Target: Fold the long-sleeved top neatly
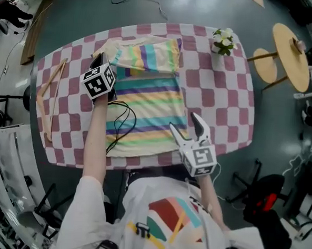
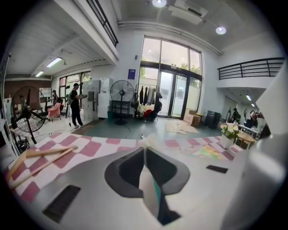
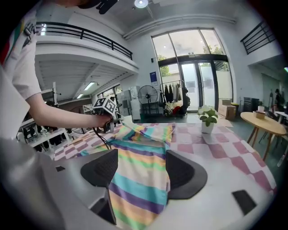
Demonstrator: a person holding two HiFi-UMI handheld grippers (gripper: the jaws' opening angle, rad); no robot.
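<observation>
Striped top point(image 1: 147, 94) lies on checked table point(image 1: 225, 104), sleeves not discernible. Left gripper point(image 2: 145, 155) clamps 1 thin fold, its tips obscured in head view. Right gripper point(image 1: 183, 123) jaws stand apart, hem between.

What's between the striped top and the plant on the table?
Only bare checked tablecloth lies between the top and the plant; the head view shows it best.

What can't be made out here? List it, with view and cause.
- Sleeves of the striped top: head view, lost in folds.
- Its left edge: head view, under forearm and left tongs.
- Most of it: left gripper view, behind the tongs' body.
- Near hem: right gripper view, behind right tongs.
</observation>
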